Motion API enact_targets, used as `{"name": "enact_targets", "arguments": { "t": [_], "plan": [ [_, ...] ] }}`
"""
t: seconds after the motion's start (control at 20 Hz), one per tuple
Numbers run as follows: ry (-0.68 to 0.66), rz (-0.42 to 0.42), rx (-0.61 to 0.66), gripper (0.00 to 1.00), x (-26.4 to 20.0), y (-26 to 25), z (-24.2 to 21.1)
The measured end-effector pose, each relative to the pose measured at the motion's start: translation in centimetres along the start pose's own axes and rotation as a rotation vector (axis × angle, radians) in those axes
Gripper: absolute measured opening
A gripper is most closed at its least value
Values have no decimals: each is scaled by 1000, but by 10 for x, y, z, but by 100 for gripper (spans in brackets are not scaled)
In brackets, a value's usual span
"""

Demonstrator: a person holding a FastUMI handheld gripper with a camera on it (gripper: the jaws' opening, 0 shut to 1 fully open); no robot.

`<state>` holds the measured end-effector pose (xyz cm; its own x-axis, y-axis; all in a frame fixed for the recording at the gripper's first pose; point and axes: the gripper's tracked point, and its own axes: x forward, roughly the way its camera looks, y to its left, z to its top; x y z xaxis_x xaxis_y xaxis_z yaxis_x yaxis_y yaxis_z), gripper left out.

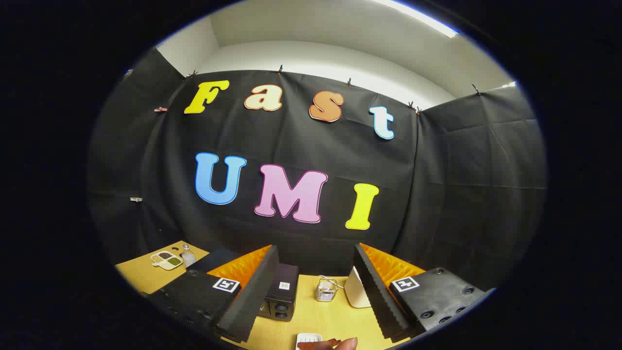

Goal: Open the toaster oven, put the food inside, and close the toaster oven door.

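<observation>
Standing on the table (320, 318), the toaster oven (281, 297) sits just ahead of the tool (313, 291) (fingers spread wide, holding nothing); a plate of food (316, 342) lies nearer, a wire basket (326, 289) beyond.

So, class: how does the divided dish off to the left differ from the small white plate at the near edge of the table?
The divided dish has compartments of dark and green fillings; the white plate is flat, holding reddish-brown food.
The dish sits left of the open gripper, beside a bottle; the plate lies between its fingers, a hand touching the food.
Both are pale.
</observation>
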<state>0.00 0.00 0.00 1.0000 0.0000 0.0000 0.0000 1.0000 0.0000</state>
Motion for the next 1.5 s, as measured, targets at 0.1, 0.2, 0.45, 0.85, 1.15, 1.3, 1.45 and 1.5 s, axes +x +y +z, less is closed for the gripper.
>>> {"name": "enact_targets", "arguments": {
  "t": [0.1,0.2,0.45,0.85,1.15,1.3,1.45,1.5],
  "plan": [
    [-5,2,-2,97,-4,3,1],
    [-2,5,-7,97,-7,5,1],
    [3,4,3,97,-13,8,0],
    [0,12,-4,97,-19,15,0],
    [12,21,-3,97,-23,21,-8],
    [22,26,-2,97,-23,25,-14],
    [15,37,1,97,-22,30,-17],
    [18,41,5,97,-22,32,-21]
  ]
}}
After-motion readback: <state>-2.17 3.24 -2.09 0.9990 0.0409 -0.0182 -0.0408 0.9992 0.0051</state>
